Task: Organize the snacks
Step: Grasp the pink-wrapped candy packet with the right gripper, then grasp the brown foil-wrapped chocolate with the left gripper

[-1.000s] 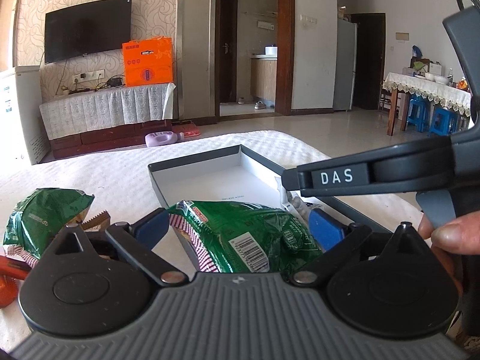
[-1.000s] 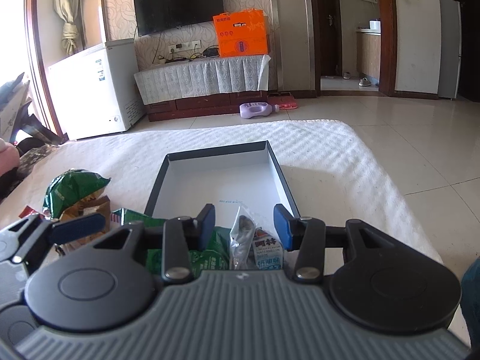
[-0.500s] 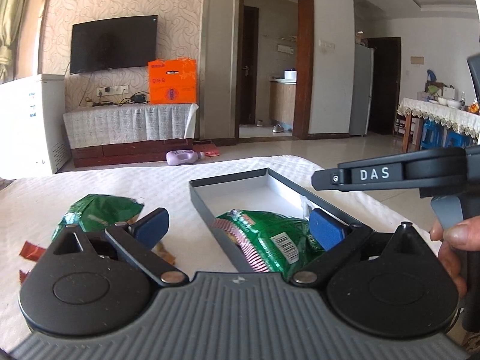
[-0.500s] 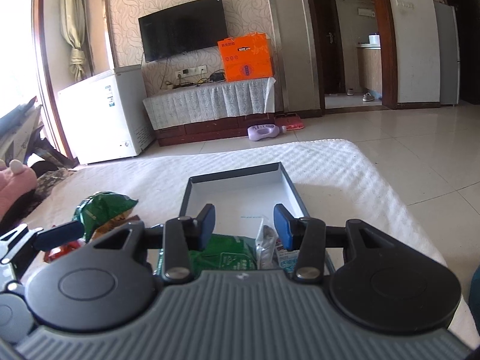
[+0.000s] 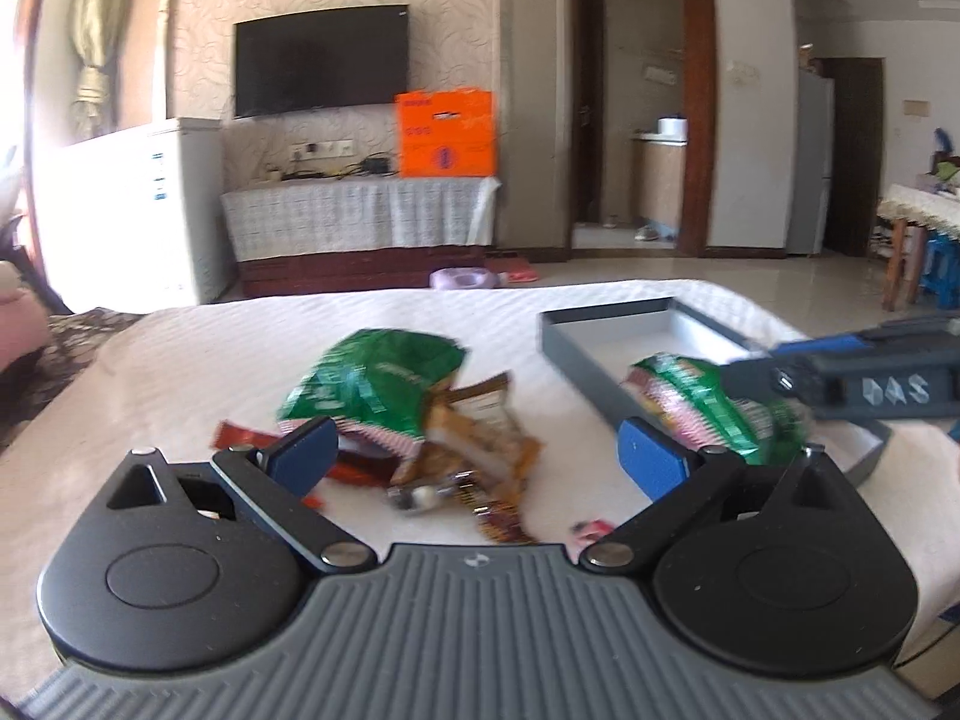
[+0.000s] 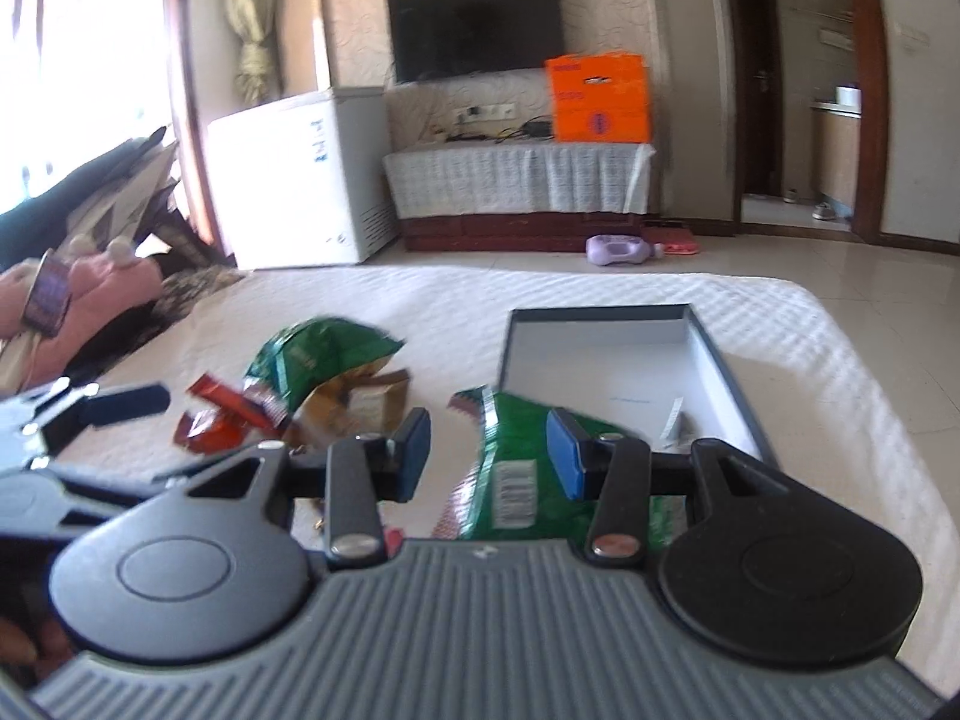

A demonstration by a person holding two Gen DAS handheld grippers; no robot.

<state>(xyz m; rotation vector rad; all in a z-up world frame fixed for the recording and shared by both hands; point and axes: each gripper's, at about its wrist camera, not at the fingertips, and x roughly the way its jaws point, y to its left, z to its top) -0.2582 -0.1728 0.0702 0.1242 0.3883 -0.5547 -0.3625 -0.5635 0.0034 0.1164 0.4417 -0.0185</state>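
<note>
I am looking along both tools over a white quilted bed [image 5: 420,324]. My left gripper [image 5: 477,456] has its blue pads spread wide with nothing between them; it hangs above a loose pile of snacks. In that pile a green bag [image 5: 372,381] lies on top of brown wrappers [image 5: 480,438] and a red wrapper [image 5: 240,437], with a small clear-wrapped sweet [image 5: 417,497] nearest to me. All of the printing on them is too blurred to read.

To the right of the pile sits a shallow grey box [image 5: 576,354] with a pale inside. A second green bag [image 5: 714,405] lies across its near end, partly over the left wall. In the right view this bag shows a white barcode panel, but I cannot read the digits. A small clear packet [image 6: 672,429] rests in the box just beyond it, and a faint line of print on the box floor is too small to make out.

My right gripper [image 6: 489,456] is partly open, its pads on either side of the second green bag but apart from it, gripping nothing. Seen from the left view, its arm carries white letters reading "DAS".

Across the room an orange carton [image 6: 600,99] with unreadable printing stands on a cloth-covered cabinet below a dark television [image 6: 474,27].
</note>
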